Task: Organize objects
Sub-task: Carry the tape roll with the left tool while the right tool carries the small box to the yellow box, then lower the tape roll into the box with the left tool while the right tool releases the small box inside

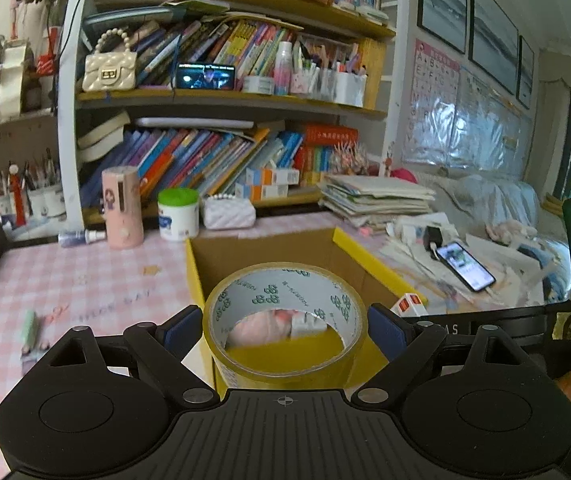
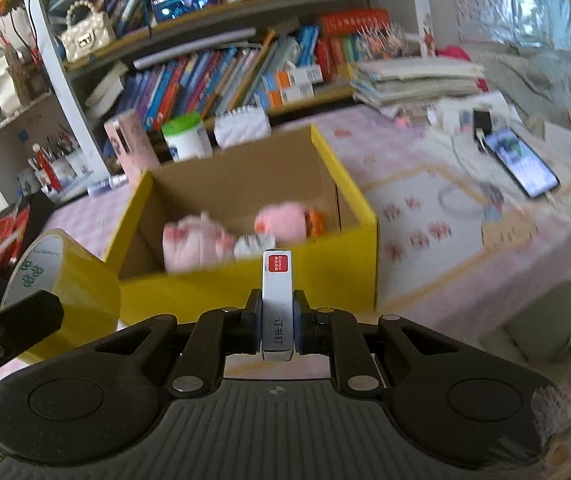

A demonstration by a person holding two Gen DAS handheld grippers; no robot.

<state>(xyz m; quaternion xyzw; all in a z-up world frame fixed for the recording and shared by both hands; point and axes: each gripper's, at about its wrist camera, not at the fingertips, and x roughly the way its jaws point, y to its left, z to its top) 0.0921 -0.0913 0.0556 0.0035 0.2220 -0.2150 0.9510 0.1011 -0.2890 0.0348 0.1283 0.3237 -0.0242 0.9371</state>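
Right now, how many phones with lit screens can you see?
2. One phone stands propped on the bookshelf's middle shelf, beside the cream handbag. The other phone lies flat on the table, right of the yellow box, plugged in. Clutter may hide others.

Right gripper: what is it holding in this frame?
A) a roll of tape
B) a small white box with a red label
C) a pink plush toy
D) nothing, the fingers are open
B: the right gripper is shut on the small white staple box, held just in front of the yellow cardboard box.
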